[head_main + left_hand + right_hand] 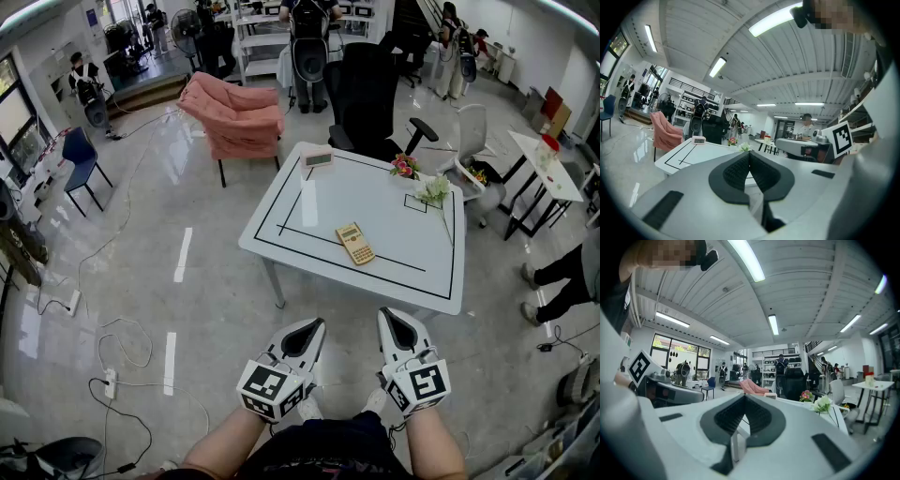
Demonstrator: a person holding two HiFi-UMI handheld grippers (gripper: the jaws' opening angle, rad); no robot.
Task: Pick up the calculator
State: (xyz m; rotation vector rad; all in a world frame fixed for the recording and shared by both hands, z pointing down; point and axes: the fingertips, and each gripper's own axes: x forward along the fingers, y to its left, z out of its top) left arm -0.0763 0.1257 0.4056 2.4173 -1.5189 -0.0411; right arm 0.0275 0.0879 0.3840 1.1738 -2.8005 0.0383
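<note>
Likely the calculator (355, 243) is light, stiff and smooth-cased (it may skid on the glossy top), best pinched across its long sides; it lies flat and askew near the near edge of the white table (375, 202), inside the black outline. The left gripper (312, 326) and right gripper (395, 321), jaws together on nothing, hang well short of that edge. Around are shiny floor, loose cables (122, 349), and a pink armchair (239, 114) beyond the far corner.

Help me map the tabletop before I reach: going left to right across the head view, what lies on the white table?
digital clock → calculator → pink flowers → white flowers
</note>
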